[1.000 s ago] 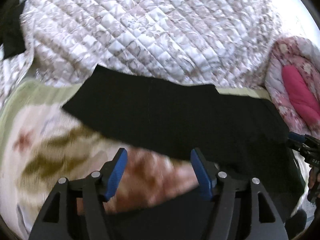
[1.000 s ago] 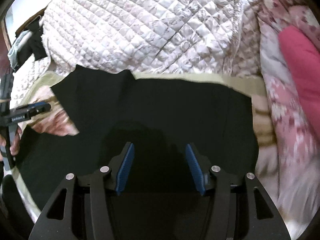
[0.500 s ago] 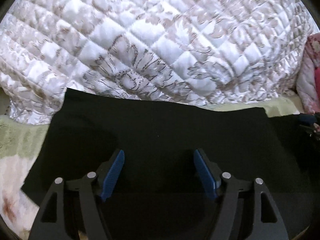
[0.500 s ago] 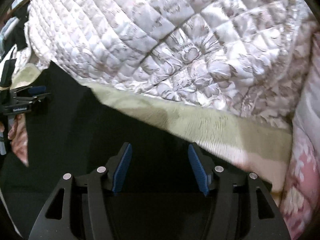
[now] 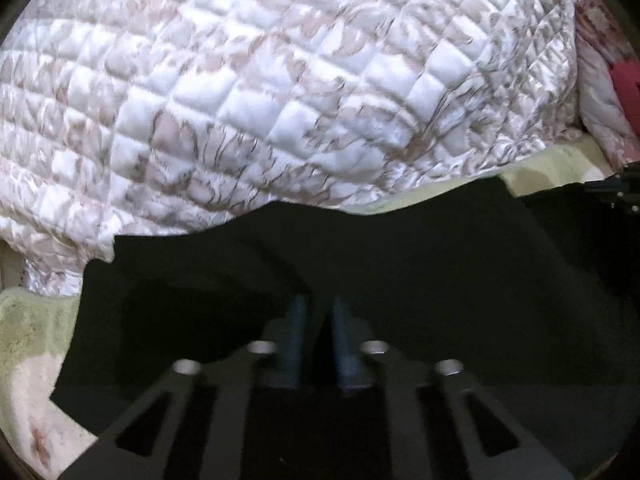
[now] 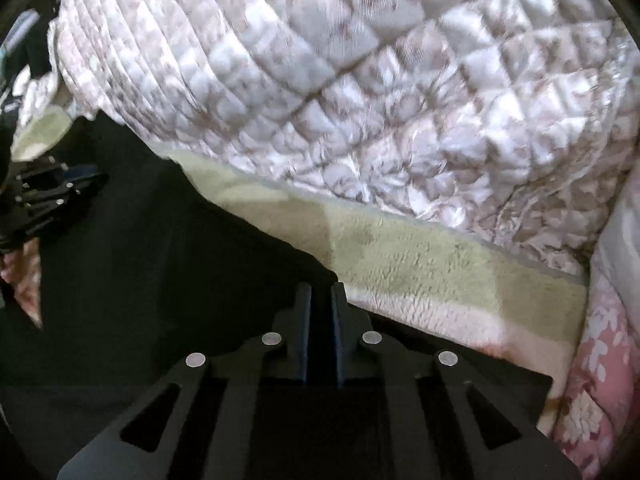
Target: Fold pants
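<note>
Black pants [image 5: 400, 264] lie spread on a pale green and pink fleece blanket [image 5: 28, 320]. My left gripper [image 5: 318, 312] is shut on the pants' fabric near their far edge, blue pads nearly together. In the right wrist view the pants [image 6: 140, 260] fill the left and bottom. My right gripper [image 6: 320, 300] is shut on the pants at their far right corner, beside the blanket [image 6: 420, 260]. The left gripper also shows in the right wrist view [image 6: 60, 192], and the right gripper at the right edge of the left wrist view [image 5: 616, 192].
A white quilted comforter [image 5: 280, 80] is bunched just behind the pants, also in the right wrist view [image 6: 400, 80]. A pink floral pillow [image 6: 600, 360] lies at the right, also in the left wrist view [image 5: 608, 80].
Both grippers have gone from wide open to shut on the pants' far edge. Both have moved forward toward the comforter.
</note>
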Available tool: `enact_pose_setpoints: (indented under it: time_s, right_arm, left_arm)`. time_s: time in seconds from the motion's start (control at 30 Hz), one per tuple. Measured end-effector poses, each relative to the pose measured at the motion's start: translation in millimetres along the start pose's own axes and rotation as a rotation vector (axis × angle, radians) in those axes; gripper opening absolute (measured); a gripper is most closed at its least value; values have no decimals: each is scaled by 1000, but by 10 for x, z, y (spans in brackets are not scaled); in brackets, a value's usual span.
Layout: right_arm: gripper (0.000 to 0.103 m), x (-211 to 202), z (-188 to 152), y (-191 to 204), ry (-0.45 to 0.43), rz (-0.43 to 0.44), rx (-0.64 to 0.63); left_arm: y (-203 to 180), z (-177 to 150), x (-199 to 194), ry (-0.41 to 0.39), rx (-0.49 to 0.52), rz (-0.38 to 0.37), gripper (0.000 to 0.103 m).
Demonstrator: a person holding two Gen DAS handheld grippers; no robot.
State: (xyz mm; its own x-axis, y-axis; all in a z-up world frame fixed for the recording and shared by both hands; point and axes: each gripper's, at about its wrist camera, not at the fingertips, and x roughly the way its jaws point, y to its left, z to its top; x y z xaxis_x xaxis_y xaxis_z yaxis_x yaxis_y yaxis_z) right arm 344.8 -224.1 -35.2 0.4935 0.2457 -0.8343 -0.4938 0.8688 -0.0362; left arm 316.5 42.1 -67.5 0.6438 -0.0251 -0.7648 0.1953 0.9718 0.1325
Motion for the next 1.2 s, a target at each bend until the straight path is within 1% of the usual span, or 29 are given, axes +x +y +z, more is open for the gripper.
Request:
enact_pose_setpoints:
  time_s: [0.07,0.1,0.13,0.2,0.27,0.3,0.37,0.4,0.47,0.53,0.57,0.63,0.67,0.7,0.73,0.8,0.87,0.9,0.97,1.0,1.03,1.07,1.1,1.13,1.17,1.2]
  right_arm:
    - [8,-225,-4,53,-39,-1,-2]
    - [8,-409,-29,93,-69,4,-1]
    - [8,-518,-49,117,-84,4,-2]
    - [8,-891,-188,208,-136,8,-2]
    - [8,-1157,-324,322,-173,19,-3]
    - [8,-1369,-480,422,-197,23,-7]
    - [8,-1568,-689,552,-217,38,-2]
    - [8,-1701,-891,639,-216,51,10]
    - [8,-1820,-1202,737,-195,58,36]
    - [8,-1827,-1494,825,-155,80,91]
    - [8,-1788,-1716,885,-113,97,128]
    - [8,-1681,-2033,944,-47,111,186]
    - [8,-1631,-2117,955,-18,116,210]
    - [9,-1540,-2265,978,37,125,244]
    - [11,-1516,-2319,1000,57,123,254]
    - [15,-1557,-2378,1038,50,119,273]
    - [19,-1637,-2404,1044,36,130,301]
    - [21,-1689,-2412,1037,20,133,322]
    - [22,-1791,-2431,1022,-17,149,359]
    - [25,-1836,-2438,1006,-36,150,378]
    - [29,-1865,-2449,990,-48,148,394]
    - [31,-1914,-2456,953,-68,144,427]
    - [36,-1936,-2467,935,-79,143,451]
    - [42,-1985,-2522,895,-91,143,486]
    - [43,-2011,-2546,841,-103,144,530]
    - [43,-2039,-2577,791,-113,143,559]
  left_arm:
    - [37,32,-115,-15,-14,2,4]
    - [56,32,-201,-28,-22,3,4]
    - [80,23,-317,-47,-32,5,4]
    - [125,-22,-582,-88,-48,6,4]
    - [171,-117,-921,-136,-71,2,4]
    - [205,-222,-1138,-166,-84,-2,4]
    - [207,-397,-1432,-199,-102,-17,4]
    - [184,-501,-1547,-211,-113,-22,4]
    - [195,-773,-1777,-221,-135,-45,4]
    - [164,-1094,-1940,-211,-160,-69,4]
    - [149,-1269,-1992,-194,-173,-83,4]
    - [108,-1582,-1991,-142,-204,-119,4]
    - [71,-1707,-1995,-117,-211,-131,5]
    - [34,-1852,-1961,-84,-216,-144,5]
    - [0,-1963,-1928,-53,-219,-151,5]
    - [-58,-2126,-1929,-15,-206,-141,5]
    - [-61,-2215,-2000,-4,-214,-144,5]
    - [-37,-2229,-2043,-4,-228,-149,5]
    - [25,-2222,-2148,-23,-251,-144,5]
    - [66,-2179,-2195,-36,-262,-143,5]
    - [105,-2130,-2236,-49,-276,-139,8]
    - [130,-2087,-2265,-59,-286,-137,18]
    - [155,-2005,-2294,-77,-294,-143,25]
    - [172,-1940,-2297,-90,-297,-146,40]
    - [177,-1857,-2288,-99,-301,-142,46]
    - [161,-1770,-2260,-102,-300,-144,46]
